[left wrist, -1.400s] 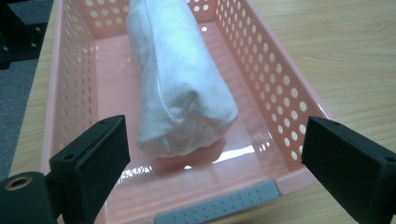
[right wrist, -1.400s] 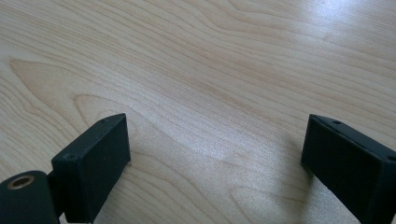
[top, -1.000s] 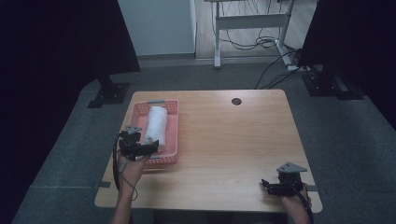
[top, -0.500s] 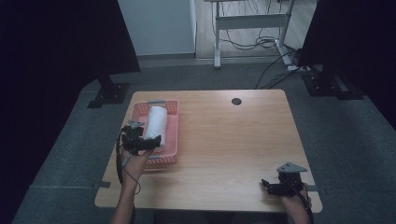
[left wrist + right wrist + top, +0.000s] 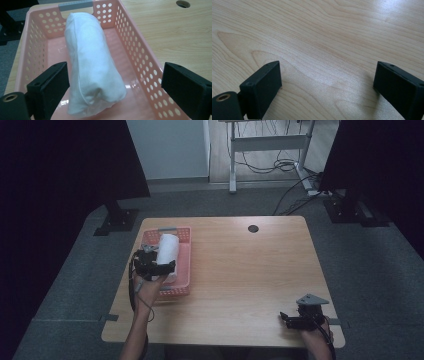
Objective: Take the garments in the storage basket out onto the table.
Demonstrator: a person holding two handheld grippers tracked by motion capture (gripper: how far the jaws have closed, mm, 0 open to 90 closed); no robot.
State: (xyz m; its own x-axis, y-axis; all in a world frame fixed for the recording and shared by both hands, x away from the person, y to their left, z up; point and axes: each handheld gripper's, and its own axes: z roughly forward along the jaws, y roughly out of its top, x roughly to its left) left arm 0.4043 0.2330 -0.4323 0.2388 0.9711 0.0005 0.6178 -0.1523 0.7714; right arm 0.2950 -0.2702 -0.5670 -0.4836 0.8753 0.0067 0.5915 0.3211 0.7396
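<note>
High view: wooden bench (image 5: 240, 270) carries a pink perforated basket (image 5: 182, 265) near its left edge. White cloth roll (image 5: 90, 62) lies inside, long axis along the basket's length, pointing away. Left gripper (image 5: 113, 86) straddles its near end, jaws spread; right gripper (image 5: 327, 87) gapes over bare wood.
</note>
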